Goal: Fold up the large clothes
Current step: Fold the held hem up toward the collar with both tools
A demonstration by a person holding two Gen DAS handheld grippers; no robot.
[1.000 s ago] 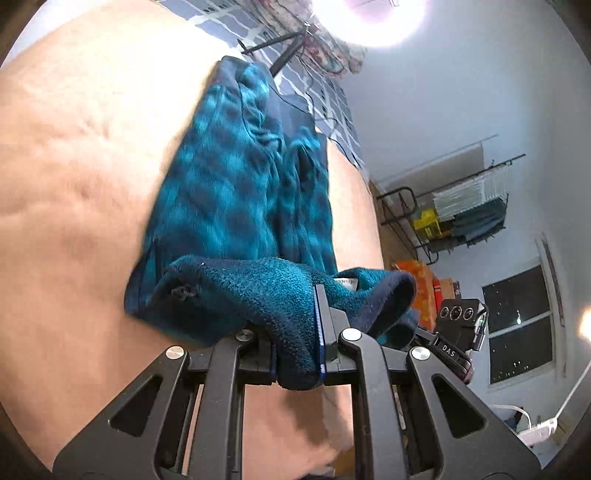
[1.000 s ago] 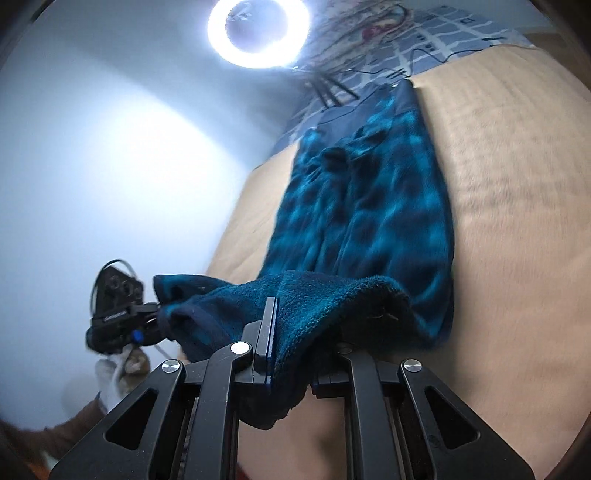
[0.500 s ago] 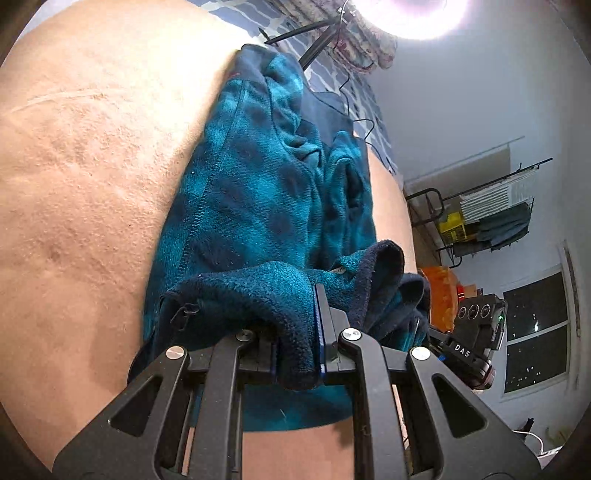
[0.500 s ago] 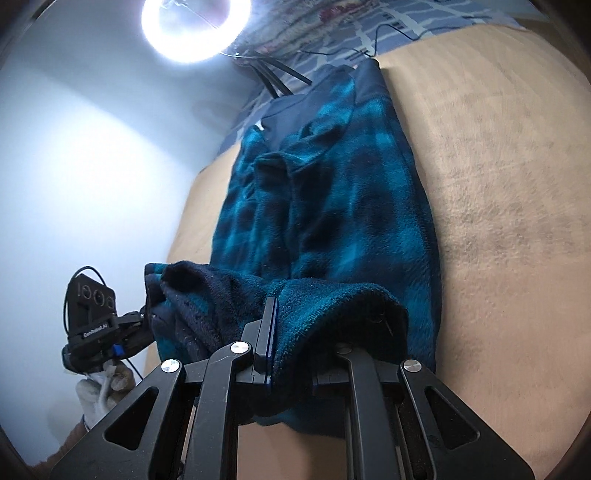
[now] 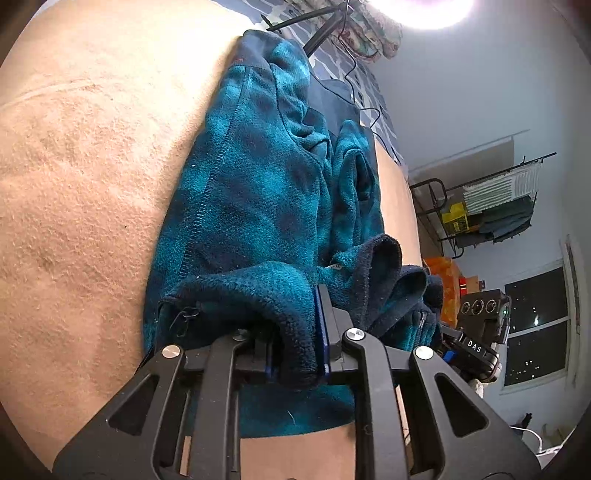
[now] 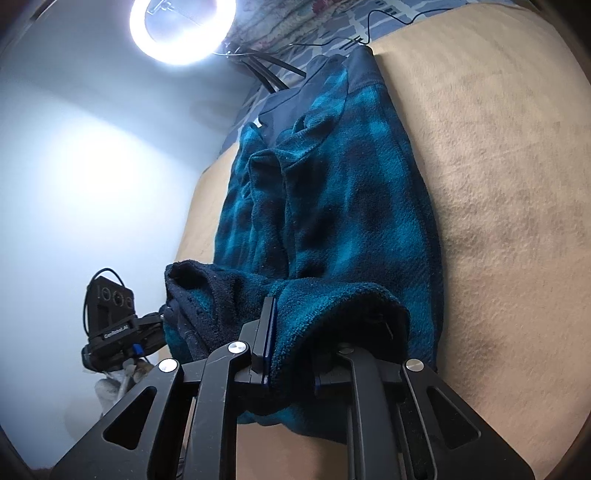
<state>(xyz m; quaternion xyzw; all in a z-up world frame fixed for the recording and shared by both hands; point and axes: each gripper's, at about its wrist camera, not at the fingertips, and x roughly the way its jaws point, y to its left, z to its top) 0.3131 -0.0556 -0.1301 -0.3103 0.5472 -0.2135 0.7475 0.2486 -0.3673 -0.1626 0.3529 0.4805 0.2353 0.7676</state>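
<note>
Fleece: teal plaid jacket (image 5: 255,206), hem now carried forward over its body.
Left tongs (image 5: 295,343): easing open, hem between.
Right tongs (image 6: 291,350): same; release next.

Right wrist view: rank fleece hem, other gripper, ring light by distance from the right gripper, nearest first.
1. Fleece hem: between the right gripper jaws, on the tan blanket.
2. Other gripper: low left, along the same hem.
3. Ring light: top, past the fleece's far end.

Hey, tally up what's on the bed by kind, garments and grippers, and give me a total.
Fleece garments: 1, the teal plaid fleece on the tan blanket.
Grippers: 2, the left gripper and the right gripper, each with fleece between its jaws.
Total: 3
</note>
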